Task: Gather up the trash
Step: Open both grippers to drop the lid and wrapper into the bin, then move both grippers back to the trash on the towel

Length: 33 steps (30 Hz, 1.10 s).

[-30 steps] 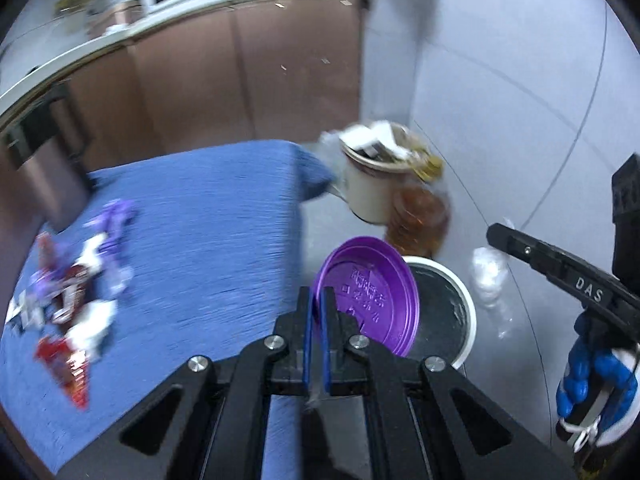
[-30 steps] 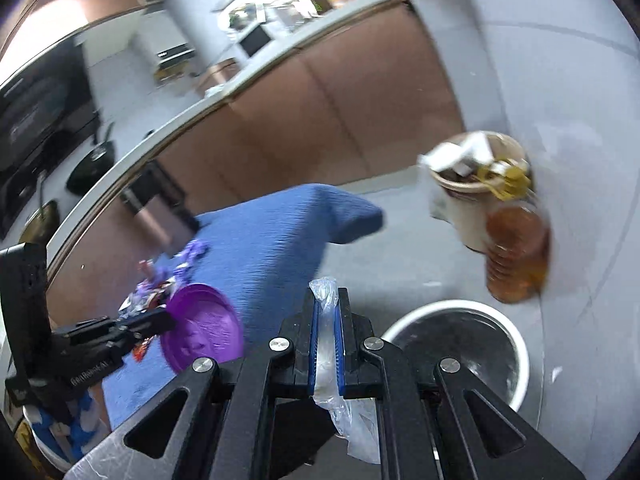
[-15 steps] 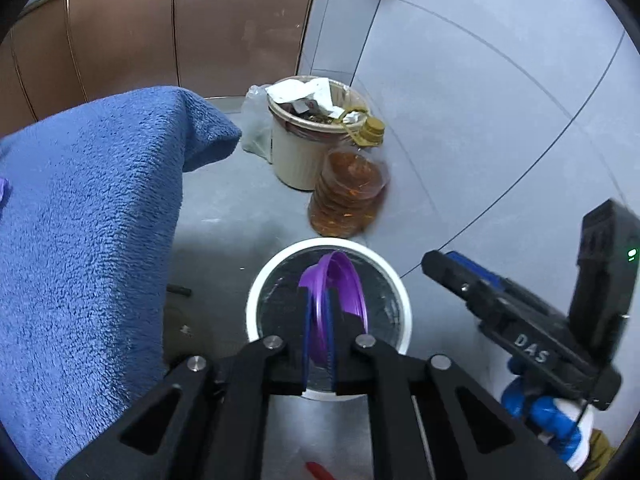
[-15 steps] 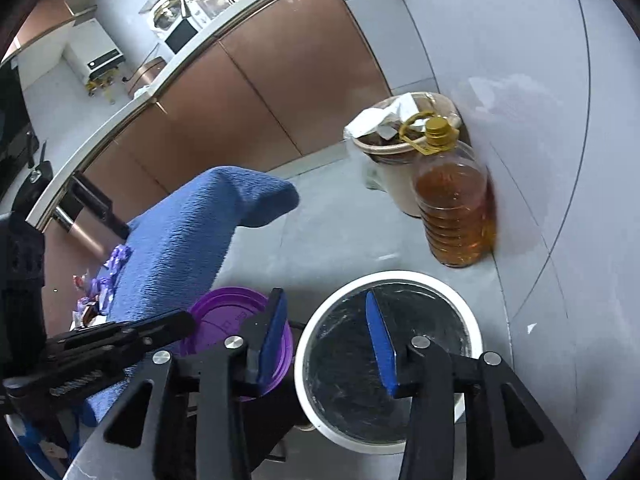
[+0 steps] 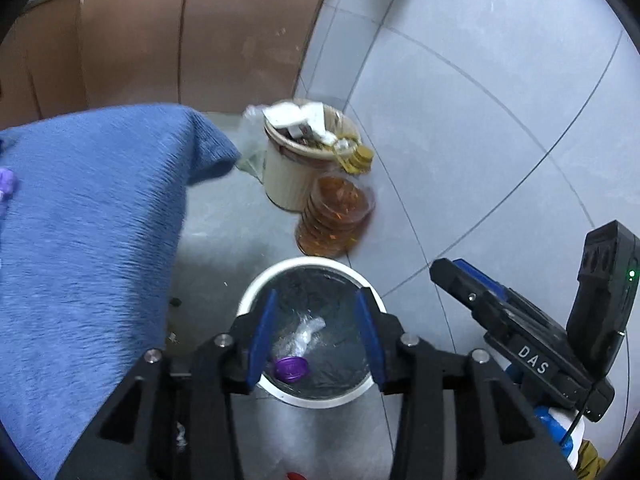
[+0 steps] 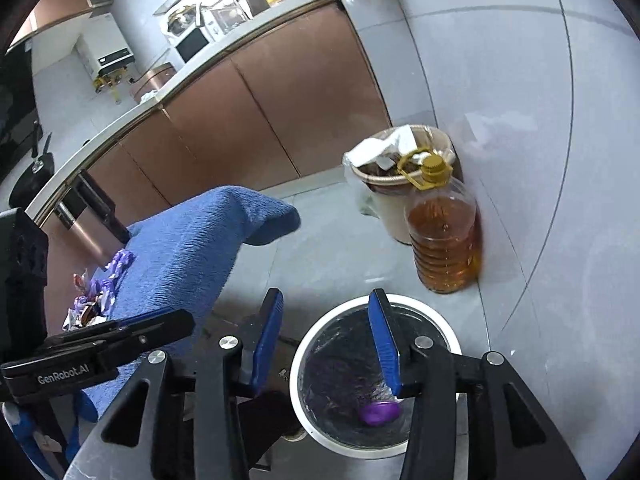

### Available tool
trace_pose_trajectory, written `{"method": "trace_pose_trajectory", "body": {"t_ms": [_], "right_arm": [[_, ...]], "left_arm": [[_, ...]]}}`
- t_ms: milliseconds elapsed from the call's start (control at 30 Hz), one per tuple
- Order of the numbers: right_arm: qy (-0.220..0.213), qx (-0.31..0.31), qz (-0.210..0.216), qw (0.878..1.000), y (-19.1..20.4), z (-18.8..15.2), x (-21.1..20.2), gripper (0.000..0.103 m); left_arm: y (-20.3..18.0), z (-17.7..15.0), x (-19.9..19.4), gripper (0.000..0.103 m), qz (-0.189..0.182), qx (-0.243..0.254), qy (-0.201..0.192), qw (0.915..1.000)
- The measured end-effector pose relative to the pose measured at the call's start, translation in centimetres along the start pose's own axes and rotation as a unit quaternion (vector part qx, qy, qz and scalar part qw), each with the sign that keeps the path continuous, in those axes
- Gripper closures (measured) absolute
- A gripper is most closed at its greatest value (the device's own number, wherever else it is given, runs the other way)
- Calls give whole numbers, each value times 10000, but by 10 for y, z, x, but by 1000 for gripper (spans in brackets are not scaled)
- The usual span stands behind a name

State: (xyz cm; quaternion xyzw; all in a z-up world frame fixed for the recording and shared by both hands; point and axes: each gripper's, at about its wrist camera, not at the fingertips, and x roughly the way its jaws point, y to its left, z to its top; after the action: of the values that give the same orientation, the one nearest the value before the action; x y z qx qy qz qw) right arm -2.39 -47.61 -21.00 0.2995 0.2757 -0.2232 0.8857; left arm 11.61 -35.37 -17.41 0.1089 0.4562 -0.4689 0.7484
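Left wrist view: the left gripper (image 5: 316, 336) hangs over the white bin (image 5: 256, 292) at lower centre, its jaws opening with nothing between them
Right wrist view: the right gripper (image 6: 328, 344) stands spread and empty, its right finger over the bin's rim (image 6: 448, 332), the left one over the floor just beside it
Step in hand: the drop into the bin looks done; both grippers have let go
Trash in the bin: a purple lid (image 5: 291, 368) lies at the bottom on the dark liner, and a crumpled clear plastic piece (image 5: 304, 330) lies just above it in the frame
Lid's look: a small flat disc, glossy violet, resting near the bin's near wall
Trash left: a cluster of purple and red wrappers (image 6: 94, 300) sits at the left edge of the right wrist view, on the blue towel-covered tabletop (image 6: 188, 252), well apart from the bin
Next move, as I judge it: swing both grippers back toward the wrappers, keep the jaws apart, and pinch thin, crinkly foil that may slip
Bystanders: a full beige bin (image 6: 384, 204) and an oil bottle (image 6: 444, 240) stand against the wall; neither needs touching
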Motion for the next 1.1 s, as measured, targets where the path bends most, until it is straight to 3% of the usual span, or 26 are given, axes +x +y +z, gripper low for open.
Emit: {"method": "trace_pose_trajectory", "body": {"t_ms": [200, 400, 500, 633, 800, 900, 1100], "right_arm": [[-283, -404, 231, 9985, 35, 13, -24, 59], [-543, -871, 583, 9930, 85, 22, -50, 58], [-597, -1084, 766, 9894, 112, 25, -57, 57], [-578, -1419, 1032, 9828, 152, 28, -58, 57], [-339, -1795, 1440, 9726, 200, 22, -41, 57], [-77, -2020, 1690, 9647, 232, 16, -18, 57], [573, -2387, 1977, 9490, 293, -1, 46, 57]], "left_arm": [[13, 0, -66, 64, 444, -112, -776, 9959], [53, -16, -127, 63, 824, -371, -1346, 9868], [81, -31, -159, 51, 1081, -603, -1623, 9789], [126, -56, -195, 50, 1550, -932, -1936, 9642], [195, -87, -212, 50, 1997, -1522, -1938, 9484], [235, -105, -203, 50, 2275, -1880, -1677, 9406], [278, -122, -173, 50, 2472, -2176, -1245, 9360]]}}
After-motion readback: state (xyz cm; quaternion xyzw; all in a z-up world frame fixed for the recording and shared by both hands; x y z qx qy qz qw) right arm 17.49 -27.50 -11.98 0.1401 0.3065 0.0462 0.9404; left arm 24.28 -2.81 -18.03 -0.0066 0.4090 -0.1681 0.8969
